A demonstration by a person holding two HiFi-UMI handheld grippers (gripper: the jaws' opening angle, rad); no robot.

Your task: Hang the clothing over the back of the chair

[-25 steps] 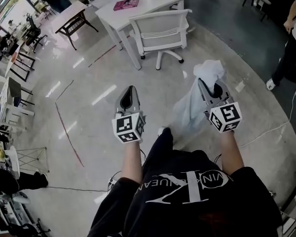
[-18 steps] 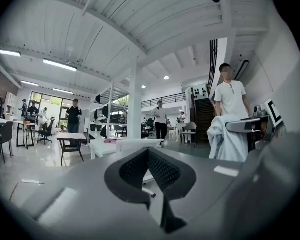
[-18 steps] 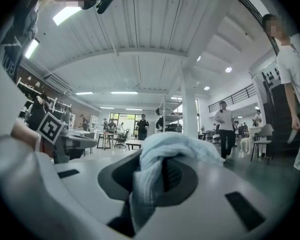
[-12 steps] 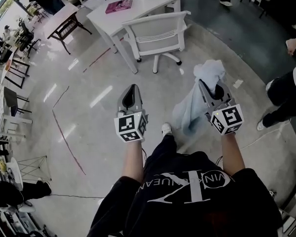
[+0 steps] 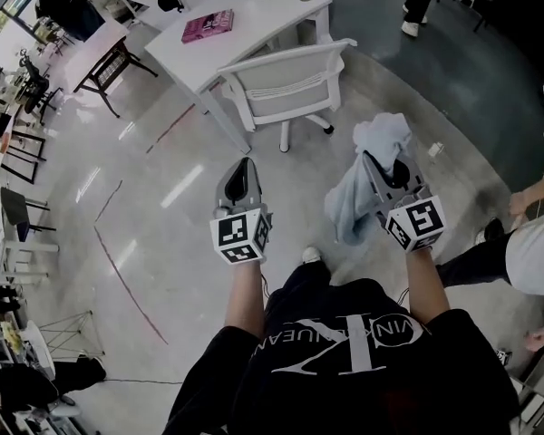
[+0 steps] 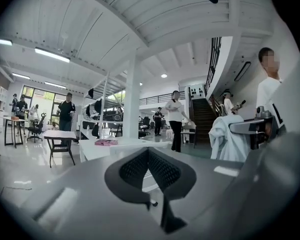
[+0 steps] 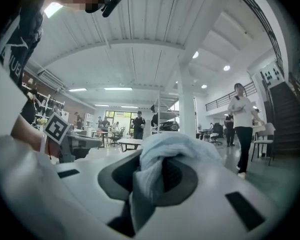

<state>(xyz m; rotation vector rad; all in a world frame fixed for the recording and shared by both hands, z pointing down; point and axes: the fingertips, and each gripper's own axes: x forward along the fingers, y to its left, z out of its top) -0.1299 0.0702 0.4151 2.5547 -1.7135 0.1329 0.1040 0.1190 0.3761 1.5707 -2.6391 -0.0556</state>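
A white swivel chair [image 5: 286,80] stands ahead, its back toward me, at a white table [image 5: 254,7]. A light blue garment [image 5: 358,184] hangs bunched from my right gripper [image 5: 374,161], which is shut on it; in the right gripper view the cloth [image 7: 162,151] fills the gap between the jaws of the right gripper [image 7: 150,159]. My left gripper [image 5: 242,164] is level beside it, shut with nothing in it. In the left gripper view its jaws meet at the tip of the left gripper [image 6: 148,151], and the garment [image 6: 229,140] shows off to the right.
A pink book [image 5: 207,25] lies on the white table. A dark-framed desk [image 5: 100,43] and more chairs stand at the left. A bystander [image 5: 526,247] is close on the right. Red tape lines [image 5: 127,275] cross the shiny floor.
Both grippers have moved forward with me toward the chair, which now sits nearer and lower in the head view. The garment stays gripped. The bystander on the right has shifted.
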